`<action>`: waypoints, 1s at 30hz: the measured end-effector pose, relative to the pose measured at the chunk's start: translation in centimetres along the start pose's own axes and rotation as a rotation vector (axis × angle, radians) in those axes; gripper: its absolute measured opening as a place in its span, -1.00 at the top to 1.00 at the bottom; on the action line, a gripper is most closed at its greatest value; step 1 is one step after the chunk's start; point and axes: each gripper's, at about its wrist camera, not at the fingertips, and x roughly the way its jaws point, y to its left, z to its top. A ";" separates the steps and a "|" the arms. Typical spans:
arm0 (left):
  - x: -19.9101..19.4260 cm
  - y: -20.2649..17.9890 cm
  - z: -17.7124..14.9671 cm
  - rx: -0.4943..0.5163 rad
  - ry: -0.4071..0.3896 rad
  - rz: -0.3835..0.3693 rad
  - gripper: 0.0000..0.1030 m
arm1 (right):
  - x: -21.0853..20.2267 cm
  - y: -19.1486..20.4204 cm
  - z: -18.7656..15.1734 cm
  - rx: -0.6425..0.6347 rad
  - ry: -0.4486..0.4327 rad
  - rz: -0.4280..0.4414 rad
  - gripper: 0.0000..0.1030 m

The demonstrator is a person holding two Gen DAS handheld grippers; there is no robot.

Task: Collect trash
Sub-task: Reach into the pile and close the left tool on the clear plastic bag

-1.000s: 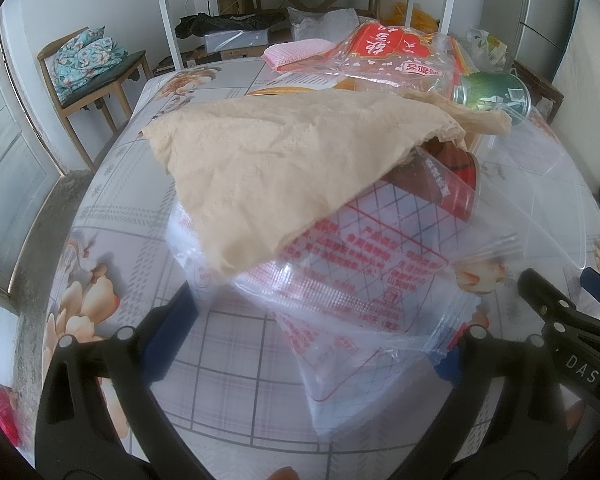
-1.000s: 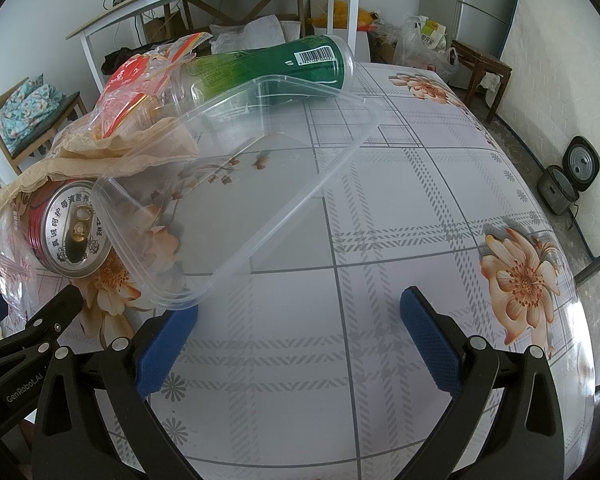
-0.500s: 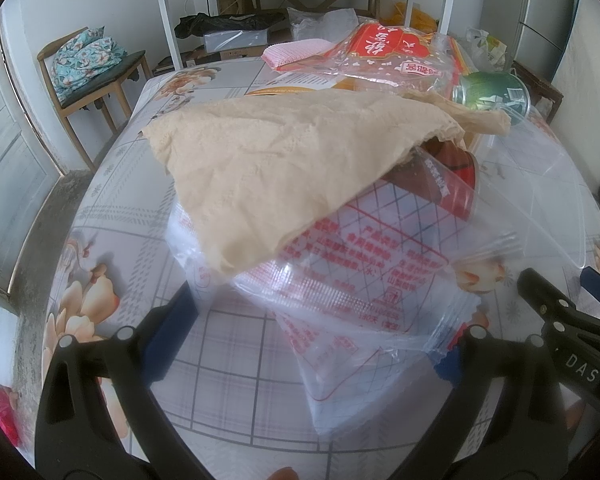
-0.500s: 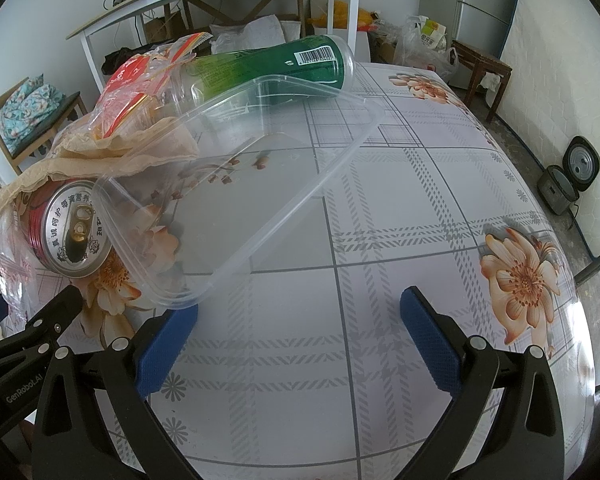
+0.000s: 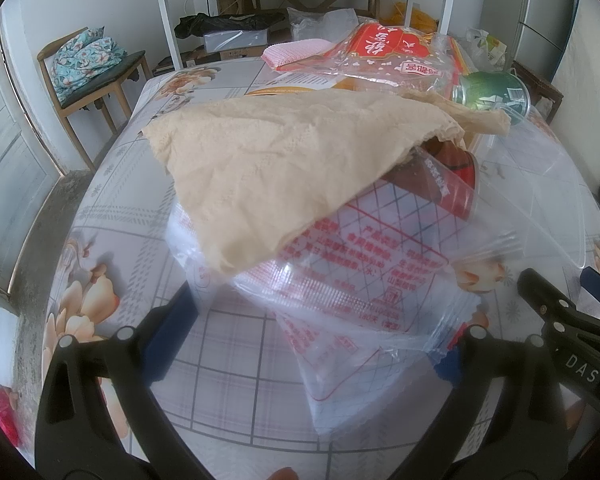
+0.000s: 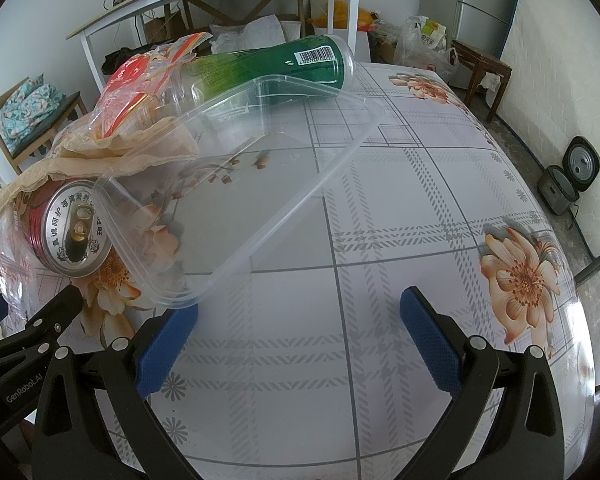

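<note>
Mostly crinkled clear plastic bag (image 5: 340, 280), rumpled tan paper (image 5: 284, 168)

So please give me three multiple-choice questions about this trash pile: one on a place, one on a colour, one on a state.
1. Where does the beige paper towel lie?
A. on top of the pile
B. on the floor
C. on the chair

2. What colour is the tall can lying on its side?
A. blue
B. green
C. yellow

3. How is the right claw?
A. shut on the red can
B. shut on the clear tray
C. open, holding nothing

Answers:
1 A: it drapes over the printed plastic bag and red can.
2 B: its side is green, with a barcode.
3 C: its blue pads stand wide apart over the bare table, in front of the clear tray.
</note>
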 end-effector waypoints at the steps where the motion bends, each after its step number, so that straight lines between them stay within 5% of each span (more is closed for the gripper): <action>1: 0.0 0.0 0.0 0.000 0.000 0.000 -0.87 | 0.0 0.0 0.0 0.000 0.000 0.000 -0.90; 12: -1.3 0.2 -1.4 0.063 0.026 -0.045 -0.87 | 0.0 0.0 0.0 0.000 0.000 0.000 -0.90; 19: -2.8 -0.1 -3.0 0.186 0.085 -0.174 -0.87 | 0.0 0.0 0.0 0.000 0.000 -0.001 -0.90; 24: -4.4 1.2 -2.8 0.113 0.068 -0.245 -0.87 | 0.0 0.0 0.0 -0.001 0.000 0.000 -0.90; 30: -6.5 2.1 -3.0 0.115 0.002 -0.216 -0.87 | 0.0 0.0 0.0 0.000 0.000 -0.001 -0.90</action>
